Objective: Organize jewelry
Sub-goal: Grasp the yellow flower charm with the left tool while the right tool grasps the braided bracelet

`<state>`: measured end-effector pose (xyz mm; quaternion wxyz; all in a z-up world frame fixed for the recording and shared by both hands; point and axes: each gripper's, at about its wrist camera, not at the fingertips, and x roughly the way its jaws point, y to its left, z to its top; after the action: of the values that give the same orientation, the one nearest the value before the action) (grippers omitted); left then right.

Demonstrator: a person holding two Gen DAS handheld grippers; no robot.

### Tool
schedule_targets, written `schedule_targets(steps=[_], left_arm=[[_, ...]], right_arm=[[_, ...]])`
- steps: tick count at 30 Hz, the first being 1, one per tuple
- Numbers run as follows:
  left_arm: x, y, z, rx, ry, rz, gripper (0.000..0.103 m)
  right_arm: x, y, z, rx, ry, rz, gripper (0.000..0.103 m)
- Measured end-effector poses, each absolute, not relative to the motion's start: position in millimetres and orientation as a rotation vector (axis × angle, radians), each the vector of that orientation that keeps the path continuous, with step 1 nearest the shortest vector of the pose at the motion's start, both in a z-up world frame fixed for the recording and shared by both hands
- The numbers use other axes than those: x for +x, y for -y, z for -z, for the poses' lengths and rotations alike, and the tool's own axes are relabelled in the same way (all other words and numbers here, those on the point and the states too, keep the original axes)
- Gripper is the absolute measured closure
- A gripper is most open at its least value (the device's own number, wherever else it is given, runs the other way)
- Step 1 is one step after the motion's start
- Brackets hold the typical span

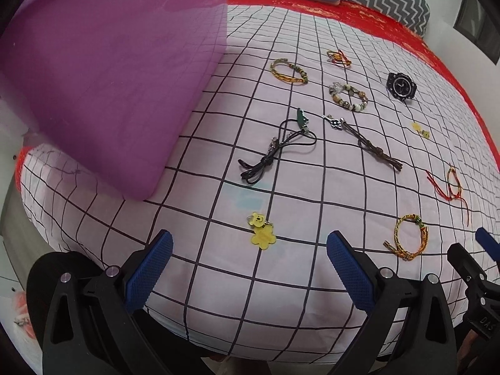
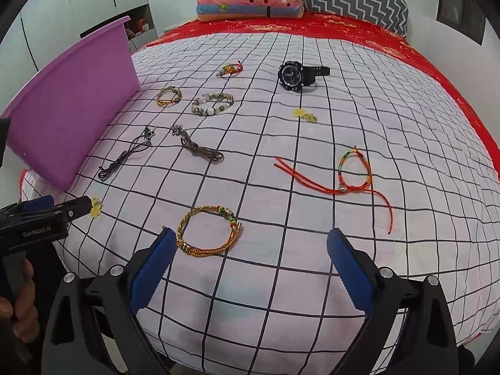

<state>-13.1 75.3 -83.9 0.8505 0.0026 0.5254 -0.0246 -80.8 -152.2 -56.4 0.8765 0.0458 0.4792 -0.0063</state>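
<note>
Item: yellow charm, flat on the bed's grid sheet, just ahead of the left claw and between its wide-spread, empty fingers; braided bracelet likewise lies ahead-left of the right claw, open, empty.

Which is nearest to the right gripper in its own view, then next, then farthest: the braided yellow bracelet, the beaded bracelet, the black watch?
1. Braided bracelet, just ahead of the right gripper, toward its left jaw.
2. Beaded bracelet, mid-bed, left of centre.
3. Watch, far end, near the red cover.
</note>
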Motion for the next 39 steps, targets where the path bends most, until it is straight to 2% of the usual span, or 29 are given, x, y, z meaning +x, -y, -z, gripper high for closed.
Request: schedule_targets(steps=[26,39], left_arm=[[-4,-76,123,-0.002,-1.131,0.023,0.006],[-1,-70,132,0.024,-1.087,-0.008,0.005]], right_arm=[[-60,146,94,0.020,-1.050,0.064,0.010],[-52,148,113,0.004,-1.068,0.073,0.010]])
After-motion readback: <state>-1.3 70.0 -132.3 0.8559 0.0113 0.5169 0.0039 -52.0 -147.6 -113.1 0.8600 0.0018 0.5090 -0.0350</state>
